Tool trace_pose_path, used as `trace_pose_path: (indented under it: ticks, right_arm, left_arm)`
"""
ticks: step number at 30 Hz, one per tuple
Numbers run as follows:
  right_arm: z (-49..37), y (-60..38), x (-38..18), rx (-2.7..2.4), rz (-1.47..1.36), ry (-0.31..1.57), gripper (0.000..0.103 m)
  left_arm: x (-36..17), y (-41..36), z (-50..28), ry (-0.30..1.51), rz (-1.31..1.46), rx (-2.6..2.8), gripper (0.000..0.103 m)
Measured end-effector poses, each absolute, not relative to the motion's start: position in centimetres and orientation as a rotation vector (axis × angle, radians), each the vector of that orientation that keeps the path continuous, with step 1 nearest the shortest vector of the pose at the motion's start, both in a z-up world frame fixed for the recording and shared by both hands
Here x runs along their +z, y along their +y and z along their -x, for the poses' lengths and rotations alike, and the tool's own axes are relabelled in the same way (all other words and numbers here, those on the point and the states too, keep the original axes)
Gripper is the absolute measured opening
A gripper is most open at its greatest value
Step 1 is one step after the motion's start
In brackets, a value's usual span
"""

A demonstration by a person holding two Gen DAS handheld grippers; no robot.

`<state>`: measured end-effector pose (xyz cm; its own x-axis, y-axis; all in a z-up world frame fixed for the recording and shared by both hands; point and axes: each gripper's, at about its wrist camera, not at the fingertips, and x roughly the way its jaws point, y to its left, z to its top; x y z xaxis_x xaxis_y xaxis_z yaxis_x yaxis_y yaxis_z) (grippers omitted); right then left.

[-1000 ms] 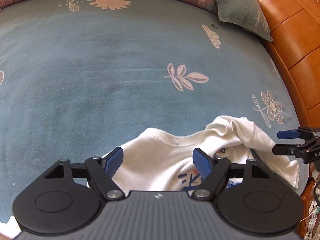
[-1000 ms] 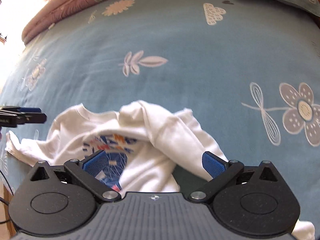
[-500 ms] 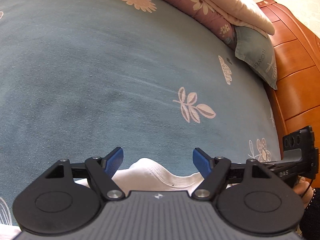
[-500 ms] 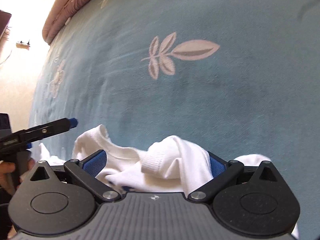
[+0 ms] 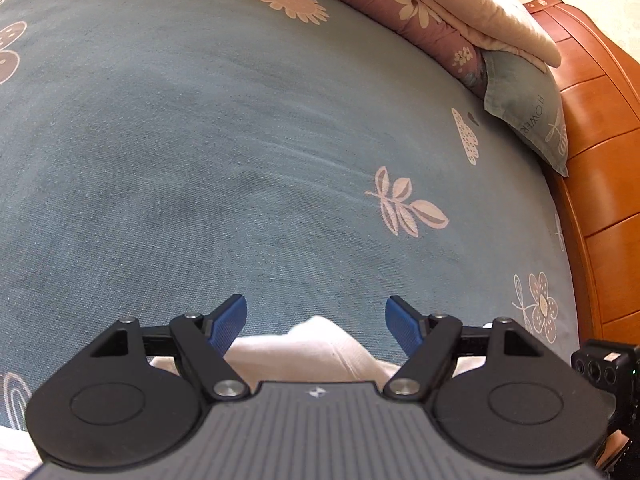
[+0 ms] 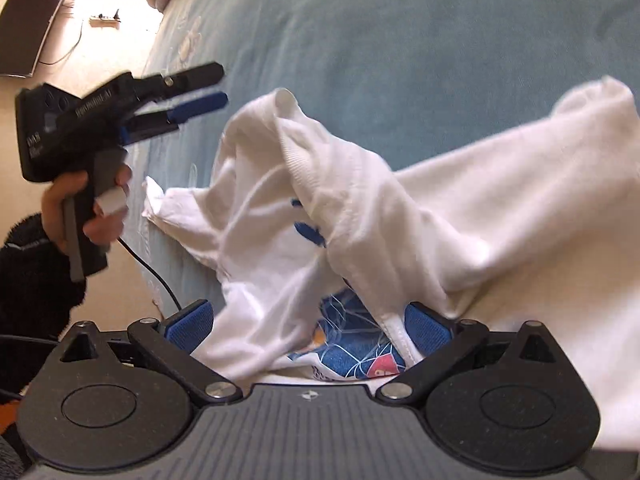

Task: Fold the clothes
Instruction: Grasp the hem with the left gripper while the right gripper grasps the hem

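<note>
A crumpled white T-shirt (image 6: 460, 216) with a blue print (image 6: 352, 356) lies on the blue flowered bed sheet (image 5: 240, 160). One sleeve is flopped over its chest. My right gripper (image 6: 310, 328) is down on the shirt. Its blue pads (image 6: 192, 326) stand wide apart, with bunched cloth and a hem lying loosely between them. A hand holds my left gripper (image 6: 219, 84) open just left of the shirt's collar. In the left wrist view, the left gripper (image 5: 316, 324) is open over a white shirt edge (image 5: 312, 348), most of which its body hides.
A grey-green pillow (image 5: 528, 108) and a folded quilt (image 5: 420, 12) lie at the far end by the wooden headboard (image 5: 600, 152). Beyond the bed's left edge, the floor holds a dark flat panel (image 6: 32, 20) and a power strip (image 6: 104, 20). A black cable (image 6: 152, 276) trails from the left gripper.
My right gripper has dropped and tipped down onto the shirt, so cloth now lies between its pads. The left gripper rolled and sank slightly; less shirt shows in its view.
</note>
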<state>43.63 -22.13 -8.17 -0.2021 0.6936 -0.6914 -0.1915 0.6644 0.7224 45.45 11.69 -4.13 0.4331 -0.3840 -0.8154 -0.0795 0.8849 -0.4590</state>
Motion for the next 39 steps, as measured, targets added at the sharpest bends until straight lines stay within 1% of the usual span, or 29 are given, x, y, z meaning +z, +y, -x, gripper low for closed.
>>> trace_pose_path:
  ticks: [3, 6, 10, 12, 16, 20, 24, 27, 32, 39]
  right_arm:
    - [-42.4, -22.9, -8.6, 0.836, -0.475, 1.533, 0.103]
    - [-42.2, -23.4, -9.1, 0.818, -0.525, 1.518, 0.103]
    - [-41.6, -23.4, -8.8, 0.839, -0.475, 1.482, 0.103]
    - [-41.4, -23.6, -8.4, 0.826, -0.47, 1.467, 0.103]
    - [-41.3, -23.9, -6.1, 0.835, -0.468, 1.413, 0.103]
    - [-42.6, -24.0, -3.0, 0.871, -0.44, 1.319, 0.103]
    - [-45.8, -22.8, -2.4, 0.905, -0.431, 1.286, 0.103]
    - [-48.3, -21.2, -3.8, 0.925, -0.43, 1.305, 0.103]
    - [-51.8, -17.0, -8.1, 0.998, -0.45, 1.418, 0.103]
    - [-52.9, -12.2, -11.6, 1.096, -0.442, 1.574, 0.103]
  left_arm:
    - [-3.9, 11.2, -46.1, 1.107, 0.406, -0.223, 0.076]
    - [-4.8, 10.5, -47.2, 1.136, 0.345, -0.261, 0.076]
    - [-6.5, 9.7, -48.0, 1.2, 0.32, -0.28, 0.076]
    - [-6.2, 9.3, -47.1, 1.178, 0.288, -0.263, 0.076]
    - [-4.2, 10.4, -43.9, 1.108, 0.354, -0.241, 0.076]
    - [-3.9, 11.6, -41.9, 1.121, 0.395, -0.205, 0.076]
    - [-4.0, 12.5, -41.3, 1.129, 0.422, -0.178, 0.076]
    - [-3.9, 13.3, -41.1, 1.113, 0.456, -0.156, 0.076]
    - [-3.5, 14.8, -40.9, 1.095, 0.484, -0.136, 0.076]
    - [-3.5, 17.2, -41.2, 1.099, 0.511, -0.099, 0.076]
